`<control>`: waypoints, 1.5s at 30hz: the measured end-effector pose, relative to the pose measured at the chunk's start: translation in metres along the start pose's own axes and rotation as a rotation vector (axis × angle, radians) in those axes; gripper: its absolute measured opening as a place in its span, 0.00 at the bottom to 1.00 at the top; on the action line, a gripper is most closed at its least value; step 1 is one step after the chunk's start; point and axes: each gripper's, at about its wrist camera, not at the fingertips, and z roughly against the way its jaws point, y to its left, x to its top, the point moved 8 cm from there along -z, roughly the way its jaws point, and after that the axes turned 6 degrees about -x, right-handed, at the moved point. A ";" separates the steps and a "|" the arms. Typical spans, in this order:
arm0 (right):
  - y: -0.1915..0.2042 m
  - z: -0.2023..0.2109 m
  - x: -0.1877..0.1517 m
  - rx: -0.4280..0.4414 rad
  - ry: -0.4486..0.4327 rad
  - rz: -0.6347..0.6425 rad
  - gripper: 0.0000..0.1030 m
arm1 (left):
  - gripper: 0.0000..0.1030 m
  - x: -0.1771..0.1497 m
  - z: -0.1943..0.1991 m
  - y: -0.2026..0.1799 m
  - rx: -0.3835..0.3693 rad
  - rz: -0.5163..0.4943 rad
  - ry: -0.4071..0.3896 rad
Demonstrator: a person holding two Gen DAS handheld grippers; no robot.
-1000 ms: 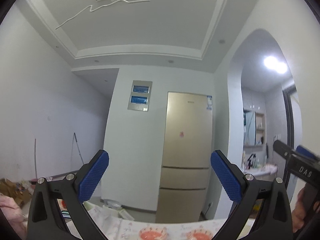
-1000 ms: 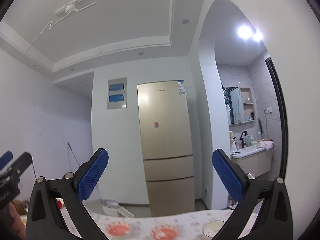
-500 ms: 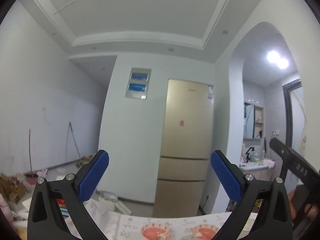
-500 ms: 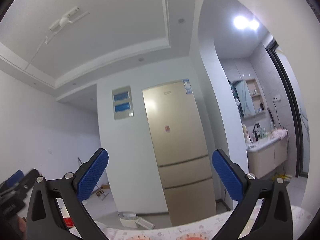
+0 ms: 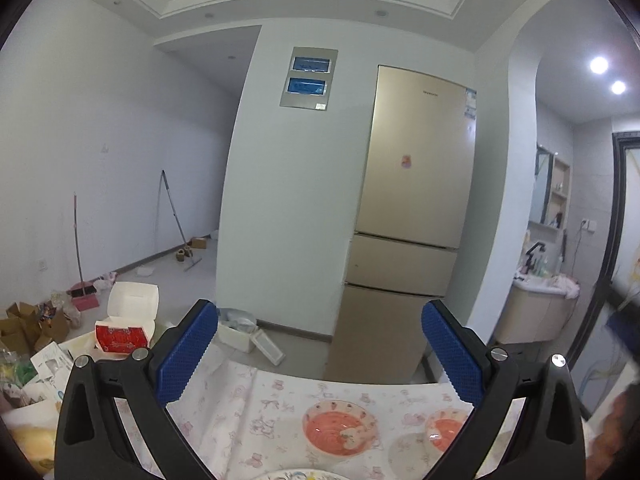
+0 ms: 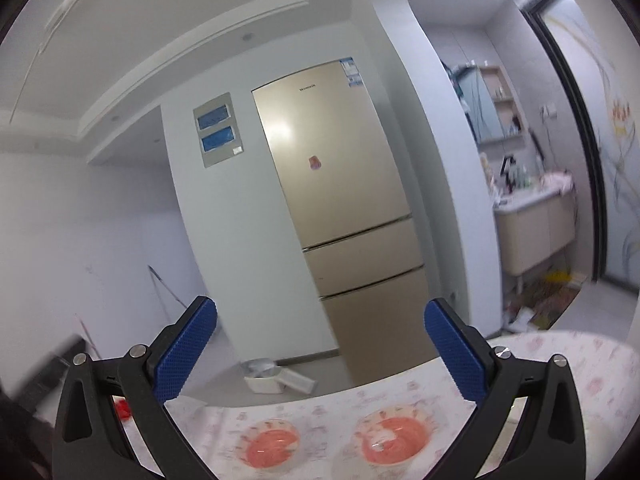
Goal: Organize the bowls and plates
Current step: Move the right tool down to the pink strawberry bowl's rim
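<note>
Two small bowls with pink-red insides sit side by side on a table with a pink-patterned white cloth (image 5: 240, 416). In the left wrist view they are the left bowl (image 5: 340, 432) and the right bowl (image 5: 444, 434); a plate rim (image 5: 304, 474) peeks in at the bottom edge. In the right wrist view the left bowl (image 6: 272, 446) and the right bowl (image 6: 394, 442) lie low in the frame. My left gripper (image 5: 320, 356) is open and empty above the table. My right gripper (image 6: 320, 354) is open and empty, also held above the bowls.
A gold fridge (image 5: 408, 220) stands behind the table's far edge. An open white and red box (image 5: 124, 328) and clutter sit at the table's left. A white bin (image 5: 240, 332) lies on the floor. A washroom with a basin (image 6: 532, 216) opens at the right.
Both grippers have tilted downward from the ceiling toward the table, so the bowls and cloth show more fully. The jaws stayed open.
</note>
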 end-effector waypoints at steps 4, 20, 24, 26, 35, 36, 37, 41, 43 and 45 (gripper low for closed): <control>0.020 -0.001 0.009 -0.012 -0.017 0.070 1.00 | 1.00 -0.020 -0.028 0.006 -0.008 -0.015 0.029; 0.007 -0.136 -0.125 -0.048 0.332 -0.018 0.89 | 1.00 -0.093 -0.125 0.027 0.073 -0.013 0.227; 0.008 -0.143 -0.150 -0.100 0.371 0.053 0.83 | 1.00 -0.111 -0.141 0.044 0.066 0.043 0.292; 0.014 -0.155 -0.164 -0.073 0.441 0.083 0.82 | 1.00 -0.130 -0.155 0.047 0.032 0.049 0.386; 0.013 -0.186 -0.234 -0.089 0.644 0.092 0.56 | 1.00 -0.191 -0.194 0.057 0.043 0.075 0.565; 0.015 -0.188 -0.237 -0.081 0.663 0.092 0.53 | 1.00 -0.192 -0.194 0.060 0.047 0.081 0.565; 0.015 -0.189 -0.243 -0.072 0.677 0.086 0.52 | 1.00 -0.193 -0.195 0.061 0.057 0.086 0.562; 0.020 -0.192 -0.256 -0.027 0.727 0.075 0.51 | 1.00 -0.202 -0.201 0.066 0.139 0.090 0.561; 0.019 -0.191 -0.260 -0.030 0.740 0.042 0.50 | 1.00 -0.205 -0.199 0.063 0.109 0.079 0.582; 0.022 -0.193 -0.268 -0.007 0.763 0.024 0.49 | 1.00 -0.214 -0.203 0.058 0.077 0.070 0.624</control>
